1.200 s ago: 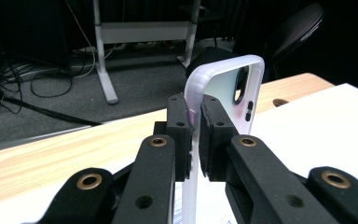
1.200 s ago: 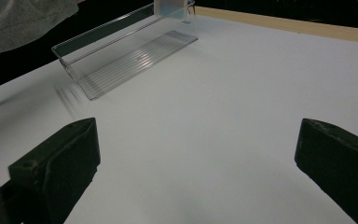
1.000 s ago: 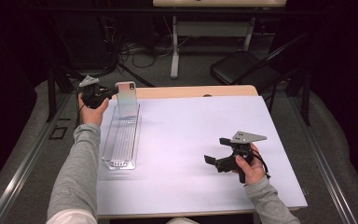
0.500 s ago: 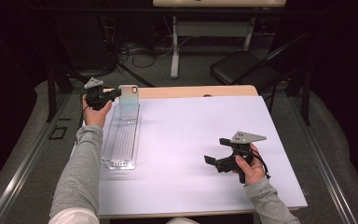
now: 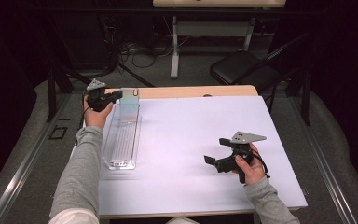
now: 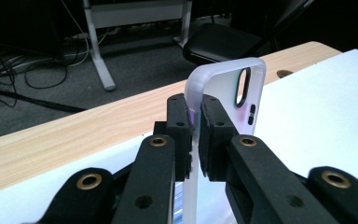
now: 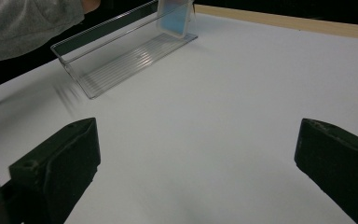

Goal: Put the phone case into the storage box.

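A translucent white phone case [image 5: 129, 99] [image 6: 228, 93] with a camera cutout stands upright at the far end of a long clear plastic tray [image 5: 121, 140] [image 7: 121, 51]. My left gripper [image 5: 114, 95] [image 6: 193, 105] is shut on the case's edge, its pads pressing both faces. In the right gripper view the case [image 7: 175, 16] has a bluish tint and sits at the tray's far end. My right gripper [image 5: 216, 150] [image 7: 196, 154] hovers low over the white table top at the near right, open, with nothing between its jaws.
The white sheet [image 5: 196, 130] covers a wooden table whose bare strip [image 5: 196, 91] runs along the far edge. Behind the table are a black folding chair [image 5: 242, 70], a desk leg [image 5: 175, 51] and floor cables [image 5: 130, 49].
My left gripper has shifted slightly to the right with the phone case, bringing it over the tray's far end. The right gripper has stayed where it was.
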`<state>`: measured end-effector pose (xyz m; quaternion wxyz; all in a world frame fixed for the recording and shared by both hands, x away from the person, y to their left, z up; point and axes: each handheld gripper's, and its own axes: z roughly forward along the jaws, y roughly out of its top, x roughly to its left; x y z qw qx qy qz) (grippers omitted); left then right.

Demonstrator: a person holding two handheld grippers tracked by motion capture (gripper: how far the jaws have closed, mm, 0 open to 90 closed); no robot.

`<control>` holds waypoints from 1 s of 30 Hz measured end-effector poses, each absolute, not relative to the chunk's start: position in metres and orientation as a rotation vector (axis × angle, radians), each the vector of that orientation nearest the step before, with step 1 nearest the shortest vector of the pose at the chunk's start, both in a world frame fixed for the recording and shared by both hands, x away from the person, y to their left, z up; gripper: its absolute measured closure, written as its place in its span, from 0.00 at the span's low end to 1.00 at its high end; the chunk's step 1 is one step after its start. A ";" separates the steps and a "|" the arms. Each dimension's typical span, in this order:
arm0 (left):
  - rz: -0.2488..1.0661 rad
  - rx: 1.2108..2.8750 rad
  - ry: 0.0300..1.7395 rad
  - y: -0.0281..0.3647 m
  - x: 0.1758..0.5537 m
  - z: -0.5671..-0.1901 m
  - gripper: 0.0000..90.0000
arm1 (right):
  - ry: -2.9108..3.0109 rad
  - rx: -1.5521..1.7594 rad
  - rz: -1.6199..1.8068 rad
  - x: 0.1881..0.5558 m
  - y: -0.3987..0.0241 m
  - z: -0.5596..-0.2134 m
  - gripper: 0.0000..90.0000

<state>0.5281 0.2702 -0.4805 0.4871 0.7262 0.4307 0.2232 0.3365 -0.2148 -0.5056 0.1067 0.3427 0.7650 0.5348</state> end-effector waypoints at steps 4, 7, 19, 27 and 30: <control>0.545 1.741 1.058 0.273 0.526 -0.486 0.93 | 2.253 1.007 1.577 0.336 -0.215 -0.505 0.00; 0.538 1.719 1.074 0.276 0.525 -0.489 0.93 | 2.255 1.012 1.578 0.337 -0.214 -0.506 0.00; 0.551 1.742 1.057 0.276 0.525 -0.488 0.93 | 2.253 1.003 1.583 0.337 -0.213 -0.506 0.00; 0.577 1.752 1.070 0.277 0.527 -0.489 0.92 | 2.247 1.005 1.583 0.337 -0.214 -0.506 0.01; 0.587 1.759 1.084 0.279 0.527 -0.489 0.91 | 2.253 1.001 1.582 0.337 -0.213 -0.506 0.01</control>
